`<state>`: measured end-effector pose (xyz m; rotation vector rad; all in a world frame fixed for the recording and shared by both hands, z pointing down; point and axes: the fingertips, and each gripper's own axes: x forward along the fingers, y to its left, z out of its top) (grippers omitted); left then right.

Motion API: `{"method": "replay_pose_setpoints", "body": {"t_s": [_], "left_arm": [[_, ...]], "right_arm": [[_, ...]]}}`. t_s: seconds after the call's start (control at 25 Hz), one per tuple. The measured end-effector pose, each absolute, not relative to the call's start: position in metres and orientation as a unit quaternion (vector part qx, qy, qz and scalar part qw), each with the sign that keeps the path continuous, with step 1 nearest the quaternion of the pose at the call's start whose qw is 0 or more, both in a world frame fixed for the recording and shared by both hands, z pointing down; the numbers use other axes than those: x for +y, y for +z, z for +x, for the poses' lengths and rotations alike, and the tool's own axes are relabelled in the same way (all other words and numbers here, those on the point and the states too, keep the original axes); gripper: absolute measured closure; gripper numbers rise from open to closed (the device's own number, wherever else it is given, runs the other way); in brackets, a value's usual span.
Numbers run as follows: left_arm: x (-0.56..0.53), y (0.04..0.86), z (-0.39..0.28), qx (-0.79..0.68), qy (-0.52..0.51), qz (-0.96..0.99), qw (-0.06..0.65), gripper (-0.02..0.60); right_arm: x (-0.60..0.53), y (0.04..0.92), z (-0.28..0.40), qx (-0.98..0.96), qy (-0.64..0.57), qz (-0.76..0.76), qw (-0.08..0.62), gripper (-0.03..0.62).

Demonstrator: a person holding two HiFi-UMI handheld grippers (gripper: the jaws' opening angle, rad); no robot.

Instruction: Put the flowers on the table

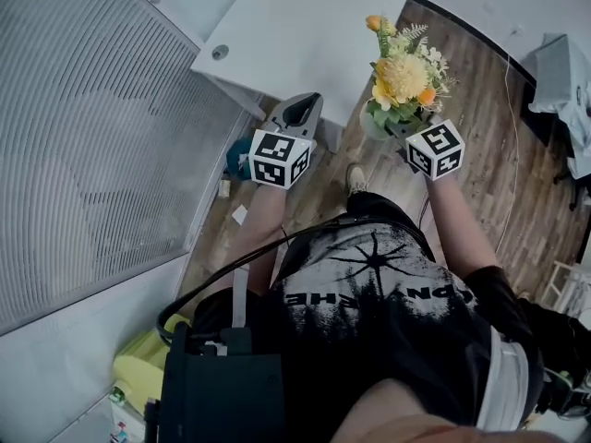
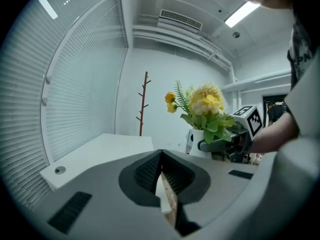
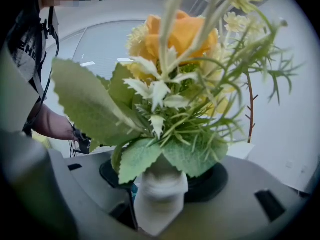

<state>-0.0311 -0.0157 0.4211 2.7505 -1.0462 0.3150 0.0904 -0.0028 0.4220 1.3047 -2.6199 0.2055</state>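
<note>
Step in hand: transport of the flowers (image 1: 403, 74) to the worktop (image 1: 305, 26); placement not yet done.

Right gripper (image 3: 159, 200): jaws clamped on the neck of the white vase (image 3: 161, 184) that holds the flowers; the vase stands upright, with leaves and blooms spreading above the jaws. In the head view the right gripper (image 1: 395, 129) carries the bouquet in the air over the wooden floor (image 1: 480, 164), just beside the near edge of the worktop, not over it.

Left gripper (image 2: 161, 176): jaws brought together, nothing between them; it hangs idle near the worktop corner.

Next move, as judged: advance the right gripper until the vase base is above bare worktop surface; lower with the vase kept vertical; part the jaws only once the base bears fully; withdraw level, clear of the foliage. Risk: tipping of the top-heavy bouquet if released near the edge.
</note>
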Motion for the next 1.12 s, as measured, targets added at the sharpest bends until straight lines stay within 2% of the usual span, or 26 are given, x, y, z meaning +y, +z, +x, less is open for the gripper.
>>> {"method": "replay_pose_setpoints", "body": {"t_s": [0.6, 1.12], "left_arm": [[-0.156, 0.42, -0.01, -0.432, 0.113, 0.89, 0.095, 0.569], [-0.191, 0.429, -0.007, -0.448, 0.134, 0.88, 0.085, 0.569]], "right_arm": [[-0.151, 0.429, 0.124, -0.916, 0.07, 0.38, 0.109, 0.341], [-0.202, 0.431, 0.123, -0.926, 0.074, 0.36, 0.086, 0.341]]}}
